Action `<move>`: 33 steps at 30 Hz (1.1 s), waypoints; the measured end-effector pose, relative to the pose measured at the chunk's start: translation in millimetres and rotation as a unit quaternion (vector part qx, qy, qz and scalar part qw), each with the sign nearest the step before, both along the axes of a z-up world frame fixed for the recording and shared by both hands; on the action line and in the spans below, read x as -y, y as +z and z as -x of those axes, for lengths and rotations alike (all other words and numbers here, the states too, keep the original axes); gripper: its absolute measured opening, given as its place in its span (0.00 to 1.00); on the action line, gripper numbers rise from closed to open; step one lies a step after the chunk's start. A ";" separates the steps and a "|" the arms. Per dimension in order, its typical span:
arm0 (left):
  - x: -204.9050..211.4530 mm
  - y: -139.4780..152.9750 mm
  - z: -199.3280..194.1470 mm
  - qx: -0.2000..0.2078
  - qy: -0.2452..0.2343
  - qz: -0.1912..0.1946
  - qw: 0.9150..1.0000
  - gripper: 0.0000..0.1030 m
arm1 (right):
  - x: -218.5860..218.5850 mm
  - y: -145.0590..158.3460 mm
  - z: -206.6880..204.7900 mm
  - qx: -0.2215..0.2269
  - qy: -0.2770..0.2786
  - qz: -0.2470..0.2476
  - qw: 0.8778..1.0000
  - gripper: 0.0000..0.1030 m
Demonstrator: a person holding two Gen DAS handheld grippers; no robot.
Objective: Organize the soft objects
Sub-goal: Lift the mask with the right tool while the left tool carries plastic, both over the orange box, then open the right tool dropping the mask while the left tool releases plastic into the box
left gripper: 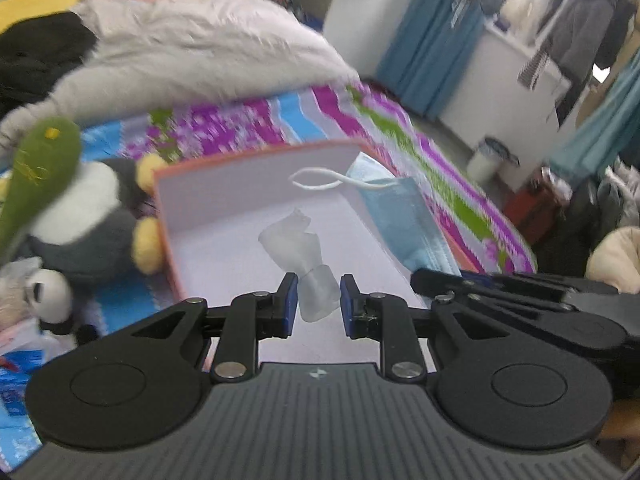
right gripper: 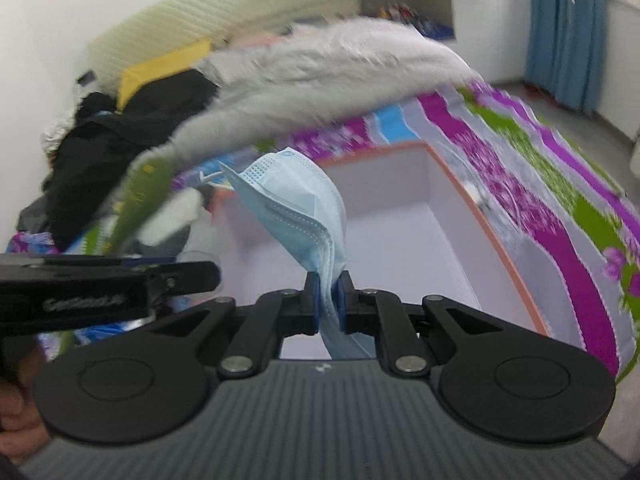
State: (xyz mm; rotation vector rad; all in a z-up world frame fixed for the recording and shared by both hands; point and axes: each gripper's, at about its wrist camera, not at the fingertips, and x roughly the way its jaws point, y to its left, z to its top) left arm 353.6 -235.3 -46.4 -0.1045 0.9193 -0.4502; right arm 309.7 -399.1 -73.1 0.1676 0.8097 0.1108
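Bedspread (left gripper: 420, 136), striped in purple, green and blue, is spread across the bed and seen in both views. Grey fur blanket (left gripper: 192, 48) is heaped at the far end, with dark clothing (right gripper: 104, 148) beside it. Box (left gripper: 224, 184), open-topped with an orange rim and pale lining, is set on the bedspread below both tools. Plush penguin (left gripper: 96, 216) is propped against the box's left wall, a green plush piece (left gripper: 40, 168) is seen in front of it, and a small panda toy (left gripper: 48, 292) lies nearer the camera.

Mask (right gripper: 296, 208), light blue and pleated, is pinched in the right gripper (right gripper: 329, 300), whose jaws are nearly closed on its lower edge; the mask is held over the box, its white ear loop trailing across the far wall. Glove (left gripper: 300, 252), translucent and crumpled, is clamped at its lower end by the left gripper (left gripper: 319, 304), jaws narrow, and is held above the box floor.
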 end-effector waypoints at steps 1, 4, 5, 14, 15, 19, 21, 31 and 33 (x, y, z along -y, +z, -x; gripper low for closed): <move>8.3 -6.9 -6.5 -0.010 -0.006 -0.006 1.000 0.26 | 3.8 -6.7 -4.0 -0.010 0.000 0.000 1.000 0.13; 23.8 -29.6 -25.7 -0.037 -0.013 -0.020 0.999 0.26 | 15.1 -30.3 -15.2 -0.043 -0.009 0.004 0.999 0.13; 26.0 -36.6 -29.5 -0.046 -0.014 -0.022 0.999 0.26 | 17.7 -37.2 -16.5 -0.050 -0.011 0.010 0.999 0.13; 24.9 -66.4 -40.3 -0.087 -0.003 -0.042 0.995 0.47 | 32.1 -72.5 -14.5 -0.092 -0.030 0.002 0.995 0.27; 22.6 -66.9 -41.1 -0.088 -0.004 -0.040 0.995 0.47 | 31.8 -73.3 -14.0 -0.092 -0.027 0.002 0.995 0.35; 18.0 -59.1 -40.3 -0.080 -0.005 -0.040 0.996 0.47 | 31.4 -72.0 -13.1 -0.091 -0.027 0.008 0.995 0.42; 14.8 -51.4 -37.2 -0.069 -0.005 -0.039 0.997 0.47 | 31.6 -67.3 -11.5 -0.084 -0.027 0.008 0.996 0.45; -7.4 12.0 8.0 0.026 -0.009 -0.020 0.999 0.47 | 18.0 -7.2 20.6 0.014 -0.021 0.004 1.000 0.45; -16.0 26.8 21.0 0.047 -0.008 -0.014 0.999 0.47 | 13.3 5.2 29.3 0.036 -0.016 0.005 0.999 0.45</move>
